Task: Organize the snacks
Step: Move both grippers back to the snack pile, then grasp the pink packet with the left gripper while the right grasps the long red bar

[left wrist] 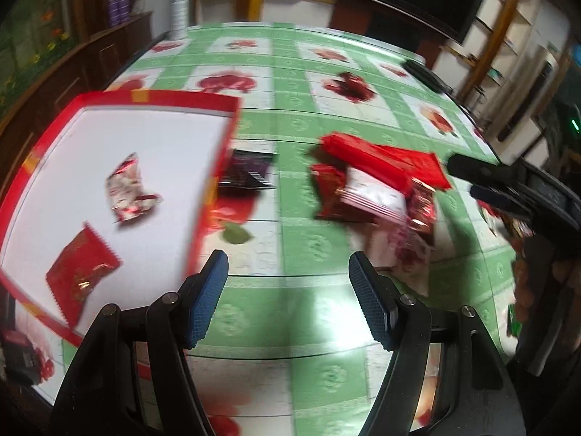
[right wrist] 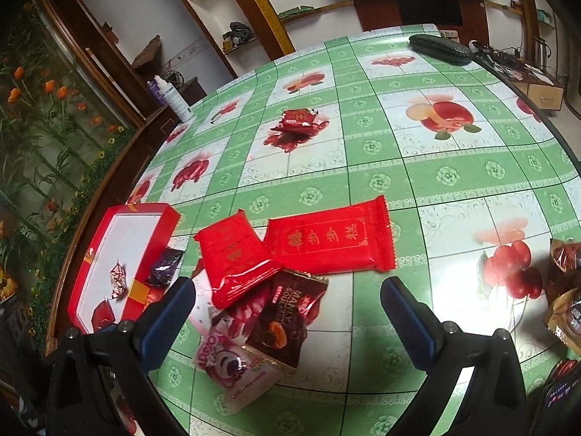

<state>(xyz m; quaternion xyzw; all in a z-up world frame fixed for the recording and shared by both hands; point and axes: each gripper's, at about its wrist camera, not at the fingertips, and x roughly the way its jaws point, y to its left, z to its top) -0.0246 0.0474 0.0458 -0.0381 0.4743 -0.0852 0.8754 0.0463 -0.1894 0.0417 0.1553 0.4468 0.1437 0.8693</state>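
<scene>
Snacks (right wrist: 290, 265) heaped beside red box (left wrist: 203, 103), glasses case (right wrist: 441, 49) far off, both grippers' fingers wide, empty

Looks like someone's living room at home. Fruit-print tablecloth (right wrist: 399, 167) on the tabletop, wooden wall shelves (right wrist: 254, 18), flowery wallpaper (right wrist: 43, 116).

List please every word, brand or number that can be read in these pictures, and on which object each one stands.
"MANLY": dark brown snack packet, right wrist view; the smaller lines under it are too small to read.
Gold Chinese characters: large red packet; not clear enough to quote.
Pink packet: bear picture, lettering unreadable.
White bottle: label too small.
Left wrist view: blurred, nothing readable.
</scene>
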